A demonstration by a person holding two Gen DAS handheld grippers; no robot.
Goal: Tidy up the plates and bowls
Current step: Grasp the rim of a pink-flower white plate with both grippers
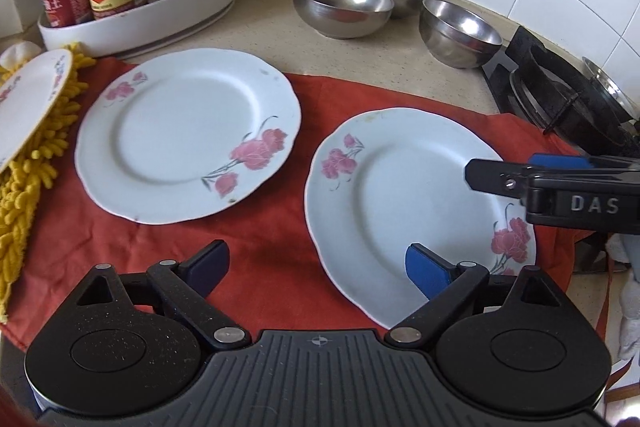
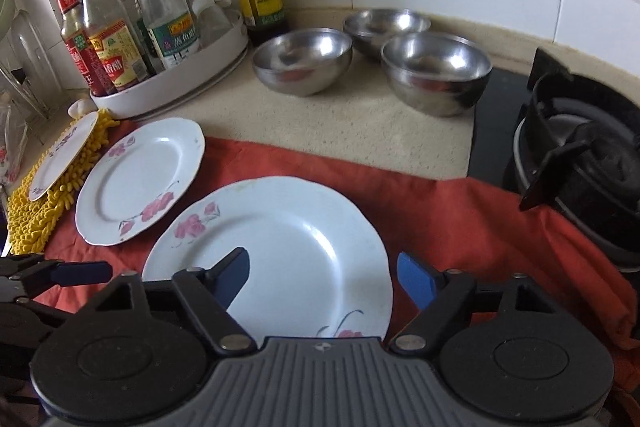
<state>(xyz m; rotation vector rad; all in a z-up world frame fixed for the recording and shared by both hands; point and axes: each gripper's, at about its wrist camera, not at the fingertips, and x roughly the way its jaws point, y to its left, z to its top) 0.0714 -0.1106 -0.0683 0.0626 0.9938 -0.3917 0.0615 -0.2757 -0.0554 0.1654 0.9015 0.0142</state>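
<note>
Two white floral plates lie flat on a red cloth (image 1: 280, 267): a left plate (image 1: 184, 135) (image 2: 136, 183) and a right plate (image 1: 400, 207) (image 2: 280, 251). A third floral plate (image 1: 28, 103) (image 2: 64, 155) rests tilted on a yellow mop pad. Three steel bowls (image 1: 344, 7) (image 2: 304, 63) stand at the back on the counter. My left gripper (image 1: 316, 267) is open and empty over the cloth, between the two plates. My right gripper (image 2: 324, 275) is open and empty just above the right plate's near edge; it also shows in the left wrist view (image 1: 520, 171).
A white turntable rack (image 1: 140, 23) (image 2: 172, 87) with sauce bottles stands at the back left. A gas burner (image 1: 568, 99) (image 2: 580, 179) sits at the right. A yellow chenille pad (image 1: 28, 187) lies at the left edge. Tiled wall behind.
</note>
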